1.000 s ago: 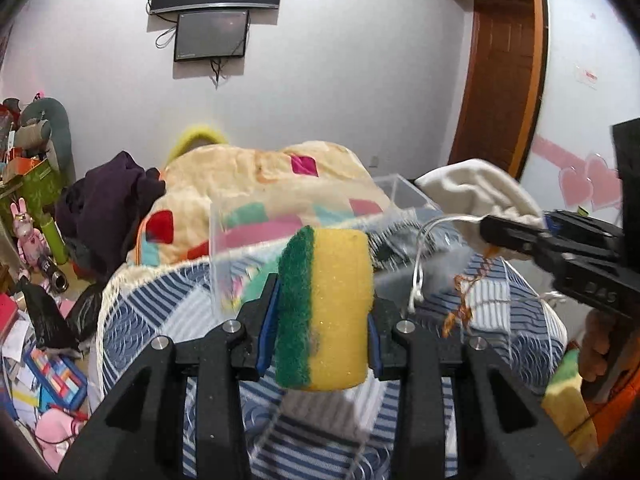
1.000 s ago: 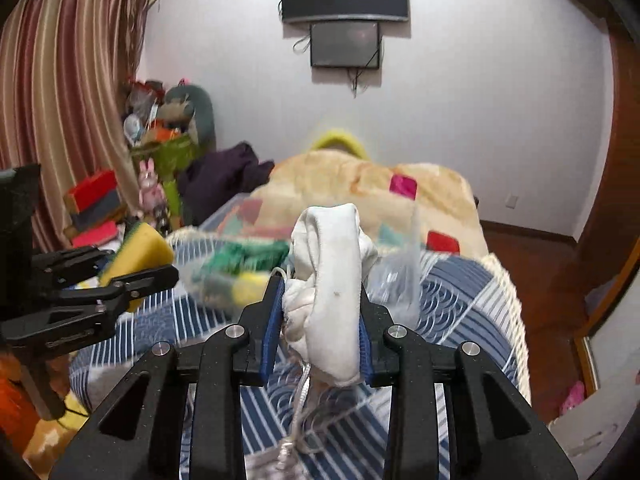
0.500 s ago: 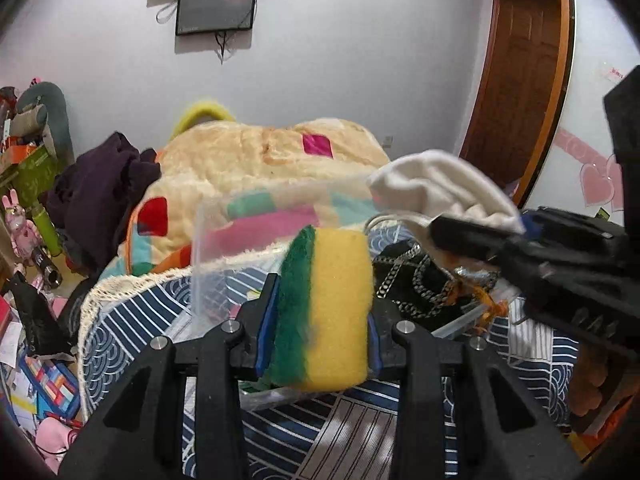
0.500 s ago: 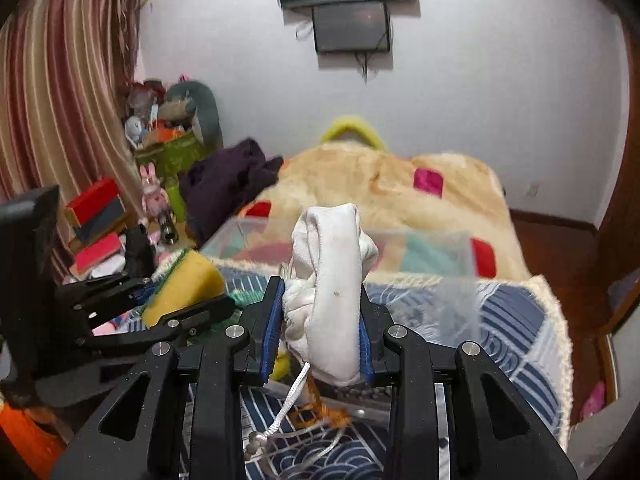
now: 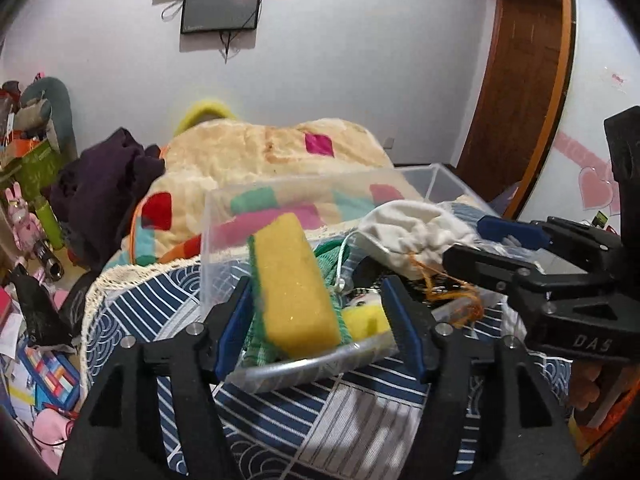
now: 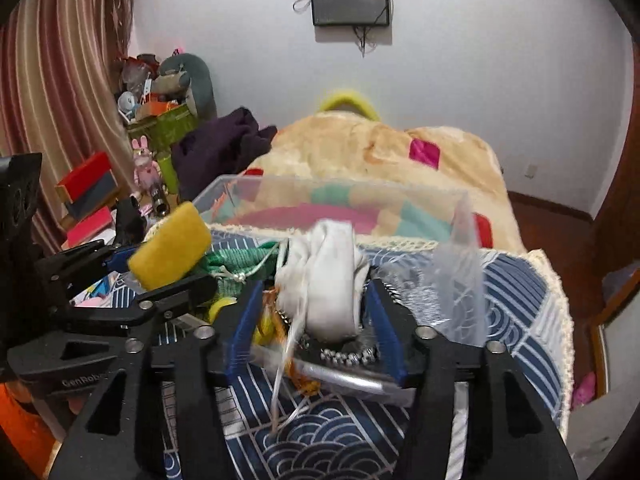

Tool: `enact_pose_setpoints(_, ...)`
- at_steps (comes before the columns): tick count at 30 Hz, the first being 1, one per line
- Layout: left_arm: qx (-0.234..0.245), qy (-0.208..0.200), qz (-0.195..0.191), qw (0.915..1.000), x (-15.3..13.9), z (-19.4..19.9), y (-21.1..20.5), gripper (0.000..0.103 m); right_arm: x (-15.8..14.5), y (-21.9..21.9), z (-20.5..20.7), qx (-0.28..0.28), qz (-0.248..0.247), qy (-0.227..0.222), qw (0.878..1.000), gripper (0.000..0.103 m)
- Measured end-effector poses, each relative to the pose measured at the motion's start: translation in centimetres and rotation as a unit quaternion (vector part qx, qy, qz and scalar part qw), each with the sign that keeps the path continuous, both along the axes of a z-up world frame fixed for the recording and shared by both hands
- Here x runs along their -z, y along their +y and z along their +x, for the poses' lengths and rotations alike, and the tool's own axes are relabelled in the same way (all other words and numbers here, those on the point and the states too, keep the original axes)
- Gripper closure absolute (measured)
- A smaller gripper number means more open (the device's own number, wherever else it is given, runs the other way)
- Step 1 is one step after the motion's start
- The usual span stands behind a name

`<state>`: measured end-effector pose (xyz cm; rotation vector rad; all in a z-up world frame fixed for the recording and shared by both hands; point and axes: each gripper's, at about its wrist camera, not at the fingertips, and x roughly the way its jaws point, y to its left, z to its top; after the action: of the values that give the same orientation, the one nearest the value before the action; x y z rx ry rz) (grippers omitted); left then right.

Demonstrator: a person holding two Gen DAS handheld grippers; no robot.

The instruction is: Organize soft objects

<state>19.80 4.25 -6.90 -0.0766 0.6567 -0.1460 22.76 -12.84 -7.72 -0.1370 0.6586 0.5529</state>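
A clear plastic bin (image 5: pixel 288 196) sits on the blue patterned bedspread (image 5: pixel 304 420); it also shows in the right wrist view (image 6: pixel 352 188). My left gripper (image 5: pixel 316 320) is open, and the yellow and green sponge (image 5: pixel 294 288) tilts loose between its jaws over the bin's near rim. The sponge also shows in the right wrist view (image 6: pixel 170 246). My right gripper (image 6: pixel 316 320) is open, with the white drawstring pouch (image 6: pixel 330 280) dropping loose between its jaws into the bin. The pouch also shows in the left wrist view (image 5: pixel 412 236). A green mesh item (image 6: pixel 236 258) and a chain (image 6: pixel 348 356) lie in the bin.
A beige quilt with coloured squares (image 5: pixel 256 160) is heaped behind the bin. A dark purple garment (image 5: pixel 100 192) lies at the left. Toys and boxes clutter the floor at the left (image 5: pixel 32 320). A wooden door (image 5: pixel 516 80) stands at the right.
Both grippers have moved down over the bin and opened. The sponge has tipped out of the left jaws, and the white pouch has slipped free of the right jaws.
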Motion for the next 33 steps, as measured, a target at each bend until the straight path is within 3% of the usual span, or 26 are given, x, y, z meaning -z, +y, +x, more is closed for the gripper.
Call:
enact_pose_setpoints(11,-0.007,-0.082,0.013,0.9966,-5.5,-7.2,-0.9,0.033,-4.9,-2.9,-6.4,-0.012,0.041,-0.078,0.996,0.045)
enact_pose_setpoints(14,-0.010,-0.108,0.013,0.9940,-6.8,-9.5,-1.1,0.026,-5.9,-3.9,-8.4,-0.014,0.058,-0.098,0.993,0.043)
enact_pose_setpoints(17,-0.012,-0.134,0.011,0.9909,-7.9,-11.8,-1.3,0.020,-6.6,-4.6,-10.1,-0.014,0.073,-0.122,0.990,0.029)
enact_pose_setpoints(20,-0.015,-0.151,0.009,0.9883,-8.5,-13.4,-1.4,0.012,-7.1,-4.8,-11.6,-0.007,0.075,-0.149,0.986,0.021)
enact_pose_setpoints(25,-0.021,-0.171,0.009,0.9850,-8.6,-15.8,-1.8,0.004,-7.1,-4.4,-13.2,-0.005,0.071,-0.175,0.982,0.019)
enact_pose_setpoints(33,-0.038,-0.180,0.015,0.9828,-7.7,-17.2,-2.0,0.000,-6.5,-4.2,-13.9,0.006,0.076,-0.191,0.979,0.002)
